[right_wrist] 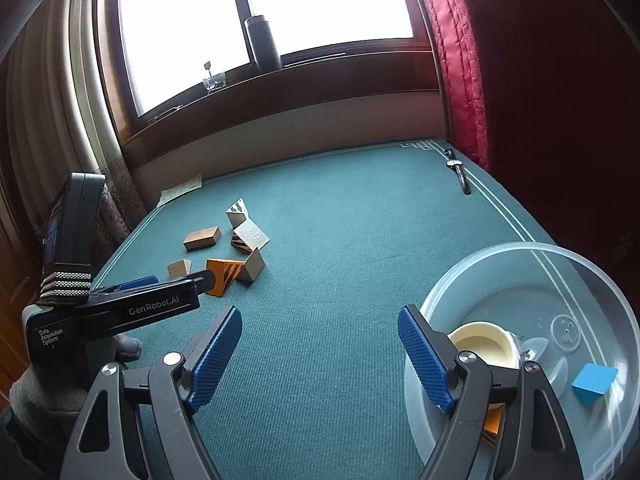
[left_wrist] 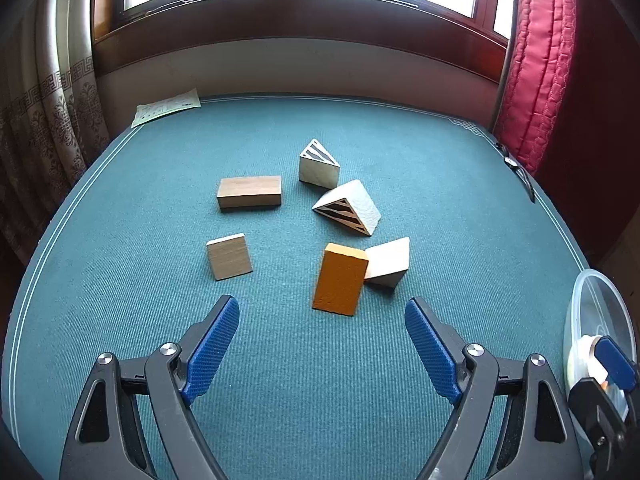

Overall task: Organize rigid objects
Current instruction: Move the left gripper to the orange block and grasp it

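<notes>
Several wooden blocks lie on the teal table: an orange block (left_wrist: 340, 279), a plain wedge (left_wrist: 389, 261) touching it, a square block (left_wrist: 229, 256), a long brown block (left_wrist: 249, 191), and two striped triangular blocks (left_wrist: 347, 208) (left_wrist: 318, 164). My left gripper (left_wrist: 322, 316) is open and empty just in front of the orange block. My right gripper (right_wrist: 320, 326) is open and empty beside a clear plastic bowl (right_wrist: 600, 272). The bowl holds a cream cylinder (right_wrist: 484, 344), a blue cube (right_wrist: 595, 382) and an orange piece (right_wrist: 492, 424).
A paper sheet (left_wrist: 166, 107) lies at the table's far left corner. A wristwatch (right_wrist: 458, 174) lies at the far right edge by a red curtain (left_wrist: 536, 60). A window sill with a dark flask (right_wrist: 262, 42) is behind the table.
</notes>
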Motion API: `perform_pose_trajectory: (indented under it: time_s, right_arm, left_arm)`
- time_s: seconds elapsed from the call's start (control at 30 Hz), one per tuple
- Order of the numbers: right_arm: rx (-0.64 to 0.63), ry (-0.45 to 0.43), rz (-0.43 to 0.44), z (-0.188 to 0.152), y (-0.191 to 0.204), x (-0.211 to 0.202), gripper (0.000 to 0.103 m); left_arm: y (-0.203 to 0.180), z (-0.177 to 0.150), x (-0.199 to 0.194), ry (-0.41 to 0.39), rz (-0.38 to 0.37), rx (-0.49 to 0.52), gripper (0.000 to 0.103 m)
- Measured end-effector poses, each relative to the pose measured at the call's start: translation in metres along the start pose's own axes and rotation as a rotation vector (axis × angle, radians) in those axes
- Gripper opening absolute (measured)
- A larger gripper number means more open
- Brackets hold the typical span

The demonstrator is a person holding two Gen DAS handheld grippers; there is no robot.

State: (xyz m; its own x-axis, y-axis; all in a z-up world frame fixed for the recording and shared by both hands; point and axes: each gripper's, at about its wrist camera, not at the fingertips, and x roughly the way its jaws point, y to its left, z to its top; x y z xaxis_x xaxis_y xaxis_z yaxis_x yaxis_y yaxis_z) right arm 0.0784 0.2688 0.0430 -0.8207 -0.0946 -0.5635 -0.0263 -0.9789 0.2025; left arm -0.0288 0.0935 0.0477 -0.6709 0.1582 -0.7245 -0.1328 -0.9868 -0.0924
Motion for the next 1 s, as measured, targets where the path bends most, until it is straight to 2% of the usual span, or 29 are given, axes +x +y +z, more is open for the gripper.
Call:
perform_pose_trajectory:
  time_s: [0.23,0.47,0.57,0.73,0.8,0.93,1.0]
  right_arm:
    - [-0.013,0.058,0.037,-0.009,0.012,0.016,0.083]
    - [-0.028,0.091,0.053,-0.016,0.017,0.023,0.083]
    - [-0.029,0.103,0.056,-0.018,0.018,0.026,0.083]
    - [-0.033,0.119,0.056,-0.019,0.018,0.031,0.083]
    - [-0.036,0.124,0.056,-0.019,0.019,0.033,0.083]
    - [-0.049,0.135,0.058,-0.018,0.022,0.037,0.083]
    - [-0.056,0.141,0.062,-0.018,0.024,0.039,0.083]
  left_arm:
    - [0.0,0.008,0.012,-0.006,0.022,0.017,0.084]
    - [-0.006,0.016,0.036,0.029,0.013,0.022,0.062]
    - [-0.007,0.017,0.042,0.039,-0.009,0.019,0.058]
    - [-0.011,0.016,0.048,0.05,-0.019,0.027,0.058]
    - [-0.011,0.016,0.051,0.05,-0.012,0.027,0.054]
    - [-0.01,0.017,0.056,0.062,-0.019,0.022,0.037]
    - [-0.009,0.016,0.055,0.058,-0.021,0.022,0.032]
